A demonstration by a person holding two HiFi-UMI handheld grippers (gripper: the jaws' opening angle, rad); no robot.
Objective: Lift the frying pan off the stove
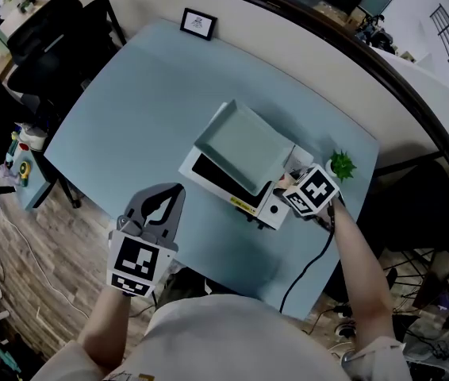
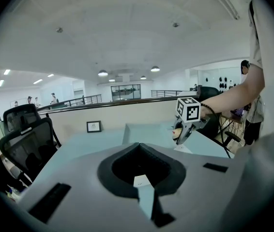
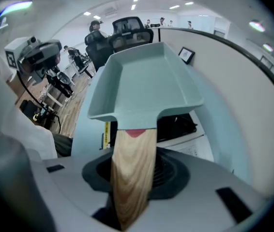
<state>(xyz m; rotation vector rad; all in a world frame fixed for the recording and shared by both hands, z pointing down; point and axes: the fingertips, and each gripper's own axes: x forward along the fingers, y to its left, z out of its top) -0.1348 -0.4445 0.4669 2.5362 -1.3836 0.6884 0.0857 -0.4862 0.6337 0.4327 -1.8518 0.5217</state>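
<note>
A square pale-green frying pan (image 1: 244, 145) lies over the black top of a white stove (image 1: 266, 210) in the middle of the table. Whether it touches the stove I cannot tell. In the right gripper view the pan (image 3: 144, 81) fills the middle, and its wooden handle (image 3: 132, 173) runs back between the jaws. My right gripper (image 1: 289, 182) is at the pan's right corner, shut on that handle. My left gripper (image 1: 177, 190) hangs over the table's near edge, left of the stove, shut on nothing; its view shows the right gripper (image 2: 186, 127) across the table.
The pale-blue table (image 1: 129, 117) carries a small framed picture (image 1: 198, 24) at its far edge and a little green plant (image 1: 340, 165) by the right gripper. A black cable (image 1: 308, 268) drops off the near right edge. Black office chairs (image 1: 50, 30) stand at far left.
</note>
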